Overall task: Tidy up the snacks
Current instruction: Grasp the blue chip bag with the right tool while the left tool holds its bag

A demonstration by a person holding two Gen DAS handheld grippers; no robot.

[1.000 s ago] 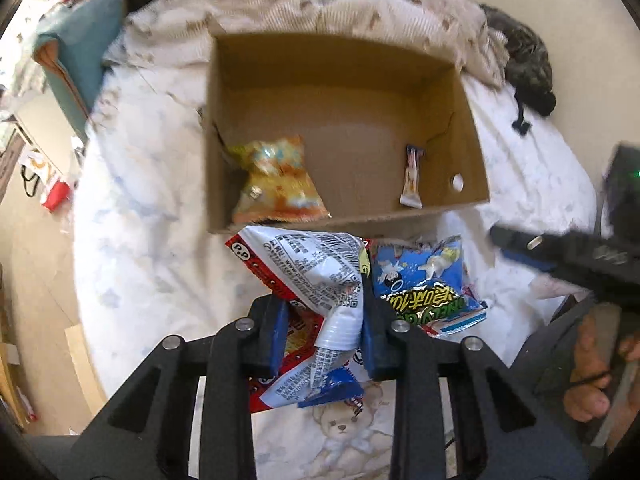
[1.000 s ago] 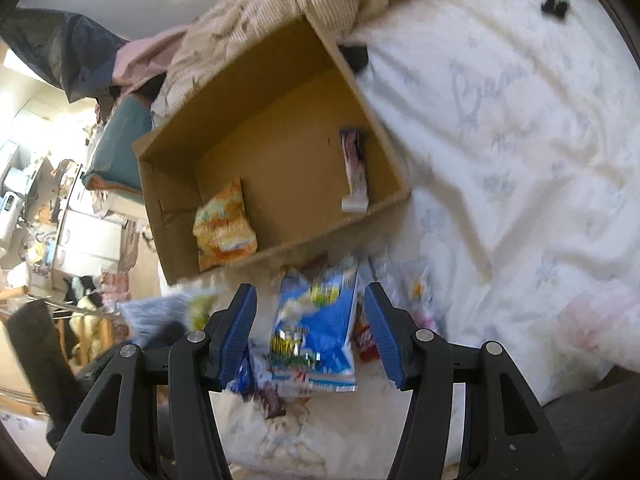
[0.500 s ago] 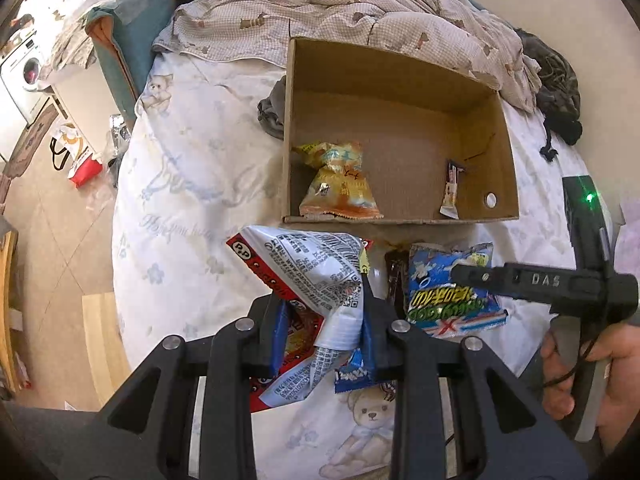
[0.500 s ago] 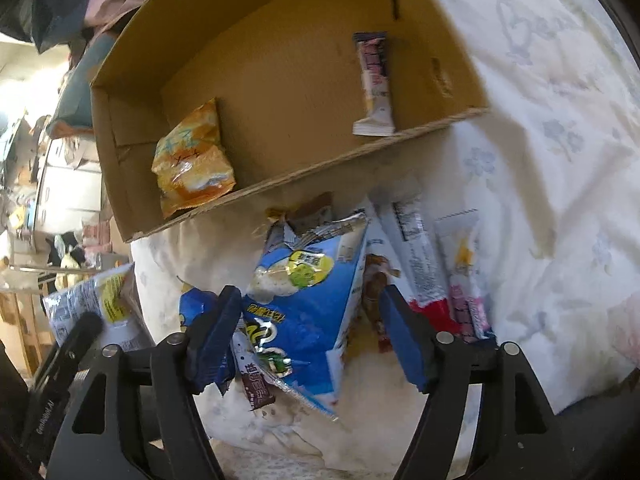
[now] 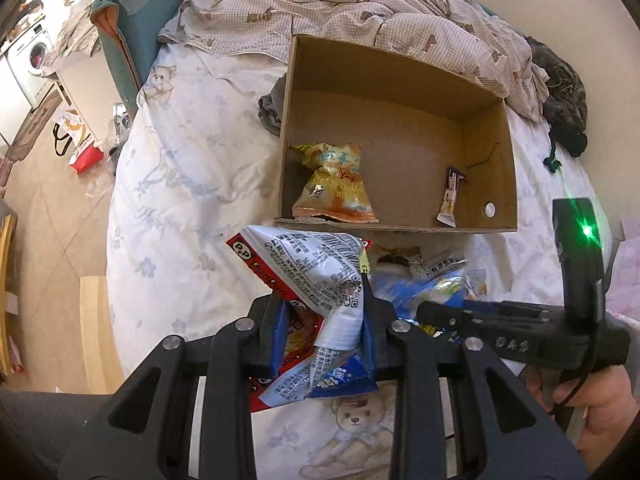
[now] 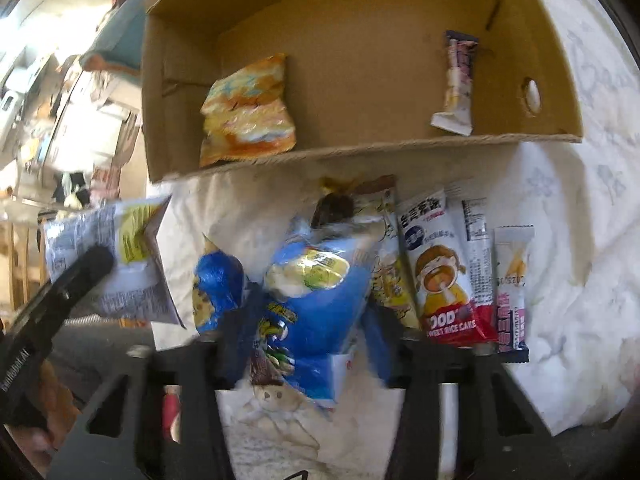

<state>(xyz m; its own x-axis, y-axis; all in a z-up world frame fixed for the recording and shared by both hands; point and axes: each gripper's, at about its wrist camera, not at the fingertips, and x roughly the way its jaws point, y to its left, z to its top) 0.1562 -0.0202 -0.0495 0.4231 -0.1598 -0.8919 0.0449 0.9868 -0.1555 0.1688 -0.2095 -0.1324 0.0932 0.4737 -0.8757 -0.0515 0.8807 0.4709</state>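
My left gripper [image 5: 324, 340] is shut on a crumpled red-and-white snack bag [image 5: 316, 264], held above the bed just in front of the cardboard box [image 5: 400, 80]. Inside the box lie an orange snack bag [image 5: 334, 184] and a small bar [image 5: 450, 196]. My right gripper [image 6: 308, 332] is down in the snack pile; its jaws are closing, and the pads squeeze a blue snack bag [image 6: 320, 280]. A rice cake pack [image 6: 440, 272] and a pink stick pack [image 6: 512, 280] lie just right of it. The left gripper's finger [image 6: 80, 272] shows at the far left with its bag [image 6: 120, 256].
The box [image 6: 360, 148] sits on a white bed sheet, with a checked quilt [image 5: 360, 8] behind it and a dark garment [image 5: 560, 92] at the right. The bed's edge drops to the floor on the left, where a red-and-white bag [image 5: 80, 148] stands. A hand [image 5: 592, 396] holds the right gripper.
The right gripper sank into the pile, spread wider, then closed on the blue bag, which now bunches between its pads. The left gripper still holds its bag, having rolled slightly.
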